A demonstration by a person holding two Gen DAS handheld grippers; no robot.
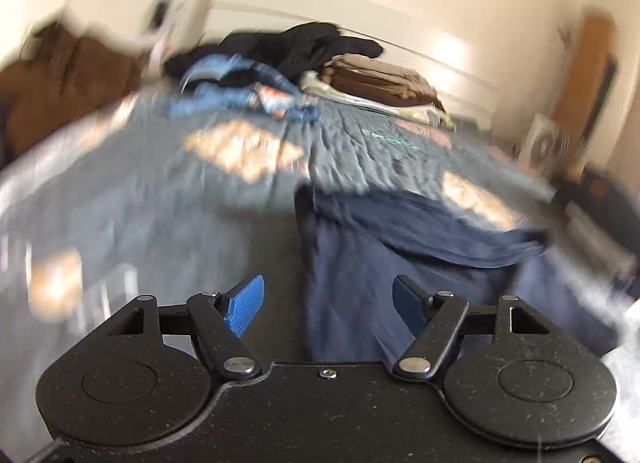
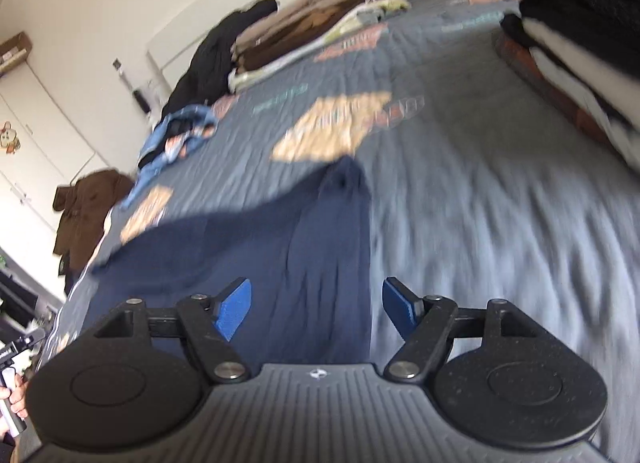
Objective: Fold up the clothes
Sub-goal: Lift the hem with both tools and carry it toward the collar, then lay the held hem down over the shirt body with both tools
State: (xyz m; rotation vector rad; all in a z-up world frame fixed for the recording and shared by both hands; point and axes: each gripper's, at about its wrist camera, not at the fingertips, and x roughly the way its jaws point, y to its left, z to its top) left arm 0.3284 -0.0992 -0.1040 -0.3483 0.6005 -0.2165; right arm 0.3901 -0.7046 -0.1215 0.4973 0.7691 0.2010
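Just ahead of tools [image 2: 316, 309]: navy garment [image 2: 280, 247].

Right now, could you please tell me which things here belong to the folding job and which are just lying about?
In play:
navy garment
left tool, open
right tool, open

Lying about:
denim heap
black clothes
folded brown stack
quilt

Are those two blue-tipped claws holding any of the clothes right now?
No. The left gripper and right gripper are both open and empty, with the navy garment lying loose on the bed beneath.
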